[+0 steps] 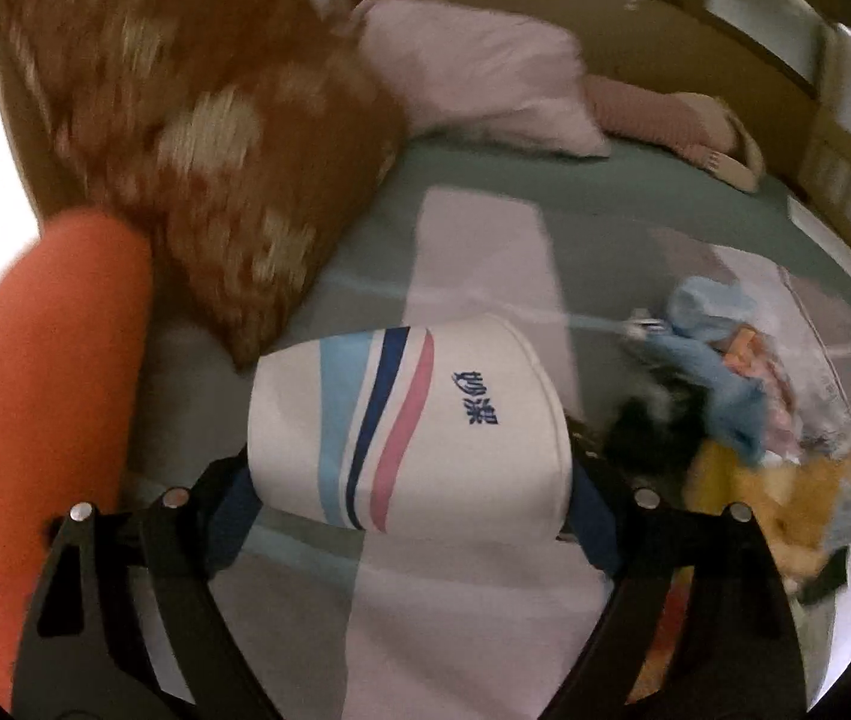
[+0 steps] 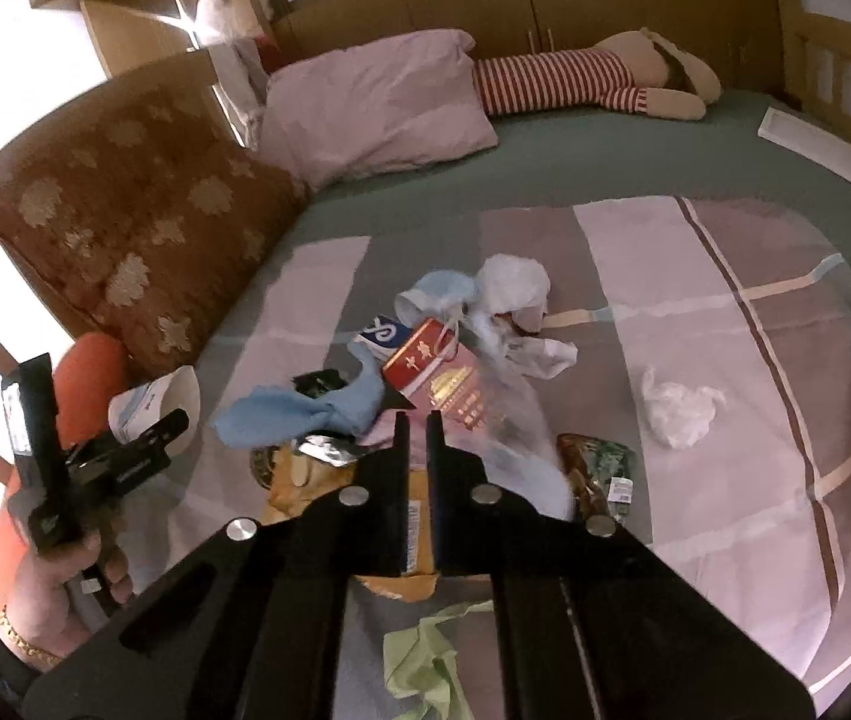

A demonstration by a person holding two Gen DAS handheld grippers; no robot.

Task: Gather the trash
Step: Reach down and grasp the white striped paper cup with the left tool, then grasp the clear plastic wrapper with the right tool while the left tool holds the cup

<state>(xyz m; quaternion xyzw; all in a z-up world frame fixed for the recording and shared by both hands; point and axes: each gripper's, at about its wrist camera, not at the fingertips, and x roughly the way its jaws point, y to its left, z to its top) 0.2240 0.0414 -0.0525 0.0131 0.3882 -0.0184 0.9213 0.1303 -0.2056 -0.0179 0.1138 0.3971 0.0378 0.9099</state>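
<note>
My left gripper (image 1: 410,480) is shut on a white paper cup (image 1: 407,426) with blue and pink stripes, held on its side above the bed. The cup (image 2: 152,405) and left gripper (image 2: 149,438) also show at the left of the right wrist view. My right gripper (image 2: 418,420) has its jaws nearly together, holding the edge of a clear plastic bag (image 2: 515,414) that hangs over the trash pile. The pile holds a blue cloth (image 2: 299,411), a red packet (image 2: 443,378), white crumpled plastic (image 2: 515,288) and a yellow envelope (image 2: 410,540).
A brown flowered cushion (image 2: 125,240) and an orange bolster (image 1: 35,420) lie at the left. A pink pillow (image 2: 377,102) and a striped plush toy (image 2: 575,81) lie at the bed's head. A white tissue (image 2: 680,408) and a green crumpled paper (image 2: 419,660) lie on the bedspread (image 2: 725,300).
</note>
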